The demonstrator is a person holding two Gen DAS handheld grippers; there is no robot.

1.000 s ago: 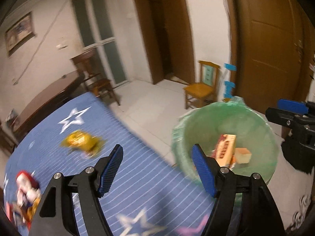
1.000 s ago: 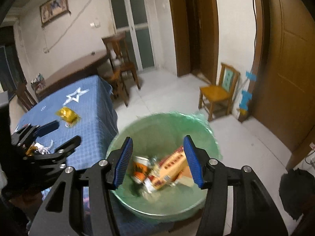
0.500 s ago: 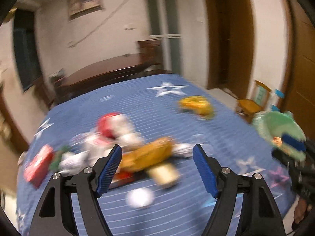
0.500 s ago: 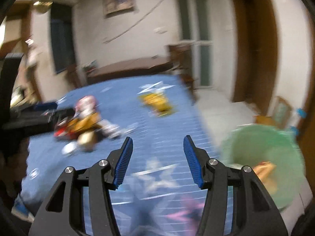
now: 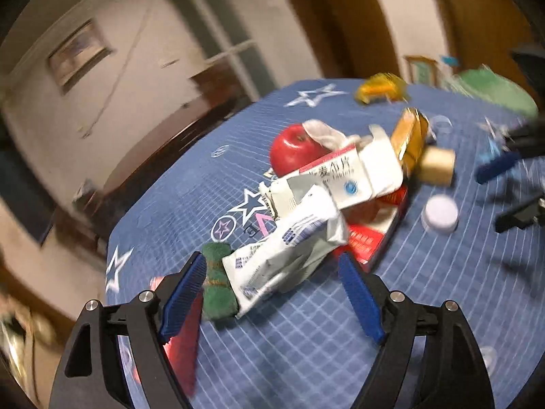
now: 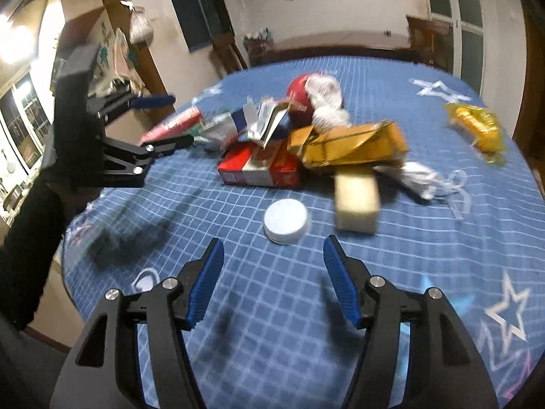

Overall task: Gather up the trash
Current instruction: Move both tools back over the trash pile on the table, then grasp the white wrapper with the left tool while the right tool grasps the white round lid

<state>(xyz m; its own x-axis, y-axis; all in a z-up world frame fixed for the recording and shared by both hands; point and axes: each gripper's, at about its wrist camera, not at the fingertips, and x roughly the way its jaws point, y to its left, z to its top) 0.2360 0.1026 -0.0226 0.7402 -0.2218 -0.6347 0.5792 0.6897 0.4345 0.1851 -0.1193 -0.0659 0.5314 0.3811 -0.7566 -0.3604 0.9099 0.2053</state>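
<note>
Both wrist views look down close at the trash pile [image 5: 327,204] [image 6: 289,143] beyond their claws, from opposite sides.

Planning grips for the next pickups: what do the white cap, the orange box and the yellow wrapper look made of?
White cap: looks like smooth matte plastic, a rigid disc with an even rim.
Orange box: thin cardboard, going by the creased, crushed panels and open flap.
Yellow wrapper: probably glossy foil or plastic film; crinkled with bright glints, though blurred.
</note>
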